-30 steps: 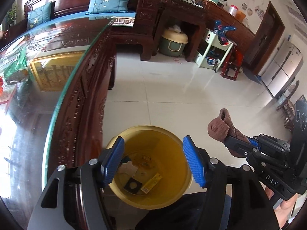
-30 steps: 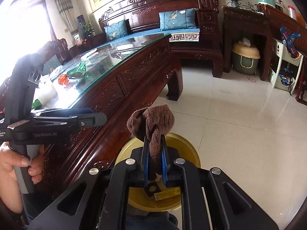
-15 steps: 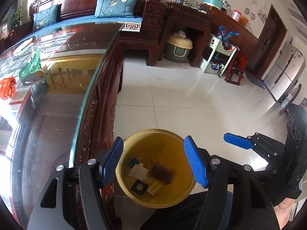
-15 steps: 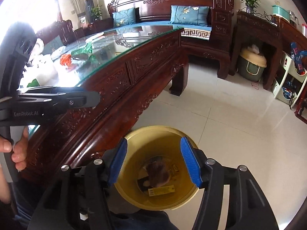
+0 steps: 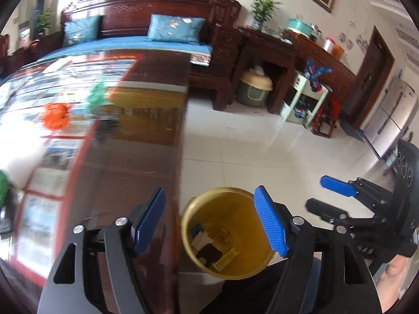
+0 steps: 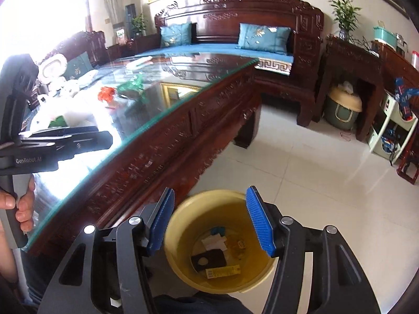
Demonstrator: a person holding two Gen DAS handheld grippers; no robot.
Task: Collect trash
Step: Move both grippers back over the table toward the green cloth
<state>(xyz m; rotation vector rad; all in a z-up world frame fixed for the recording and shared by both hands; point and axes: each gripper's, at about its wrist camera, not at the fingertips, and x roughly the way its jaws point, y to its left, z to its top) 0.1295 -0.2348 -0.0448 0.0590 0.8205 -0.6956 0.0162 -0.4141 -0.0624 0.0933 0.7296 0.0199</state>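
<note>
A yellow trash bin (image 5: pixel 243 270) stands on the floor beside the table; in the right wrist view the bin (image 6: pixel 183 256) holds several scraps of paper and packaging. My left gripper (image 5: pixel 209 222) is open and empty, above the table edge and the bin. My right gripper (image 6: pixel 210 221) is open and empty above the bin; it also shows in the left wrist view (image 5: pixel 337 185). On the glass-topped wooden table (image 6: pixel 146 141) lie an orange crumpled piece (image 5: pixel 55 115) (image 6: pixel 106 93) and a green wrapper (image 5: pixel 98 95) (image 6: pixel 132 85).
A carved wooden sofa (image 6: pixel 235 39) with blue cushions stands behind the table. A side table (image 6: pixel 351 78) shelters a green and cream container (image 6: pixel 343 107). A white shelf cart (image 6: pixel 387 128) is at the right. Tiled floor (image 6: pixel 301 162) lies beyond the bin.
My right gripper opened and dropped the brown cloth into the bin. Both grippers then rose and tilted up toward the table.
</note>
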